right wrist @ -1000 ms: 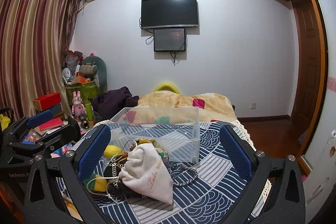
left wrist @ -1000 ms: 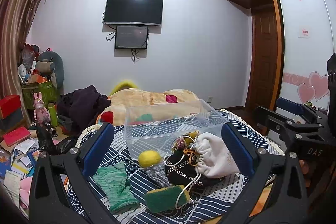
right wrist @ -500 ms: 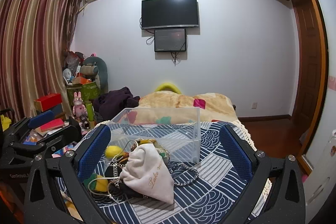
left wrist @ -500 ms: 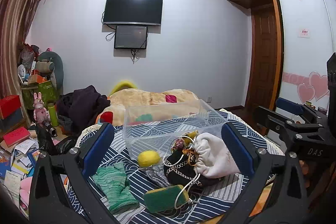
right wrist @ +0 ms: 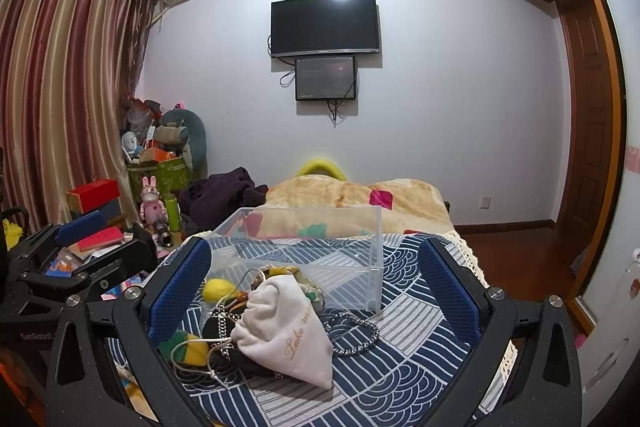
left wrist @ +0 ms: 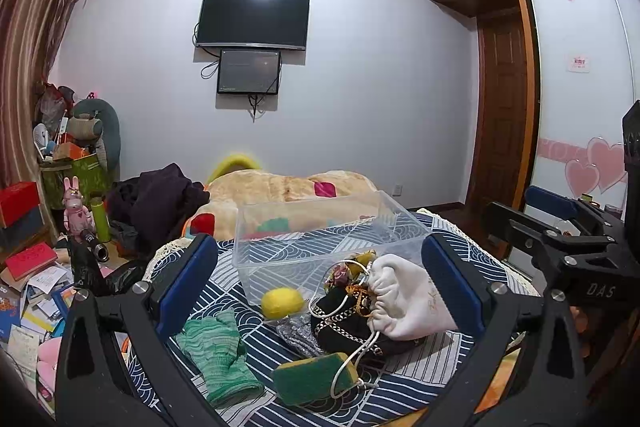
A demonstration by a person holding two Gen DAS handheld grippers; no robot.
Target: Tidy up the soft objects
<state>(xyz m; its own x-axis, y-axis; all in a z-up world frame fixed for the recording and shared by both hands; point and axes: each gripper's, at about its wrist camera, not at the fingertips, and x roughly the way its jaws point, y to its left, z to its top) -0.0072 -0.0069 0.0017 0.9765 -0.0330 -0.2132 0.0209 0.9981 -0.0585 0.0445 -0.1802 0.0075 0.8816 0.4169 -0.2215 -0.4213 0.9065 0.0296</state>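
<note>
Between the spread fingers of the left tongs [left wrist: 320, 283] and right tongs [right wrist: 316, 283] — both empty — the clear box [left wrist: 320, 239] is seen unfilled. Nothing is sorted yet: the pouch [right wrist: 284, 331], glove [left wrist: 216, 351], sponge [left wrist: 312, 375] and ball [left wrist: 282, 302] are left outside.

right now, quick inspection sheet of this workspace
surface: blue patterned cloth over a table
job's things: clear box empty; white pouch on black pouch; yellow ball touching the box front; green glove; sponge, pouch cord across it
clutter: books on floor, left
grippers: left gripper and right gripper open, holding nothing
cables: wires under the tv
surroundings: bed, curtains, door
</note>
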